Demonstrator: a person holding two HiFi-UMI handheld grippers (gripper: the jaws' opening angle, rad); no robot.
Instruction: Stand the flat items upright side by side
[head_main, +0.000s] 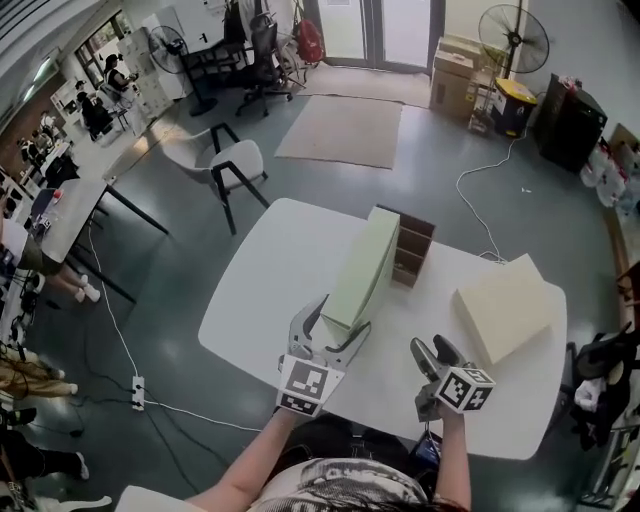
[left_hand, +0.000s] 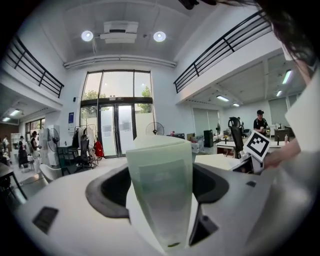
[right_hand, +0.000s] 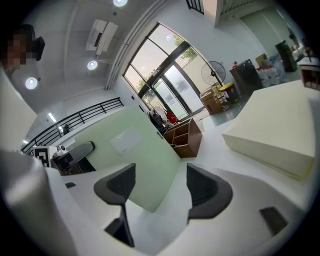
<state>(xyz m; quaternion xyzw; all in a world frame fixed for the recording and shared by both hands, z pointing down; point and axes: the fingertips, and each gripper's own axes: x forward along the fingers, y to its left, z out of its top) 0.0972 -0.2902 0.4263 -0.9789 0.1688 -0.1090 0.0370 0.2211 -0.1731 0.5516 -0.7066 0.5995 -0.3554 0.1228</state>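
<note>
A long pale green flat box (head_main: 365, 265) stands on its long edge on the white table (head_main: 265, 290), its far end beside a small brown wooden shelf (head_main: 412, 250). My left gripper (head_main: 330, 328) straddles the box's near end. In the left gripper view the green box (left_hand: 160, 190) stands upright between the jaws, with dark gaps showing on both sides. A cream flat box (head_main: 505, 305) lies flat at the right. My right gripper (head_main: 432, 350) hovers open between the two boxes, holding nothing. The right gripper view shows the green box (right_hand: 130, 160), the shelf (right_hand: 186, 137) and the cream box (right_hand: 280, 130).
The table's near edge runs just under both grippers. A white chair (head_main: 230, 165) stands beyond the far left corner, and a cable and power strip (head_main: 138, 390) lie on the floor at left. Another table (head_main: 60, 215) stands further left.
</note>
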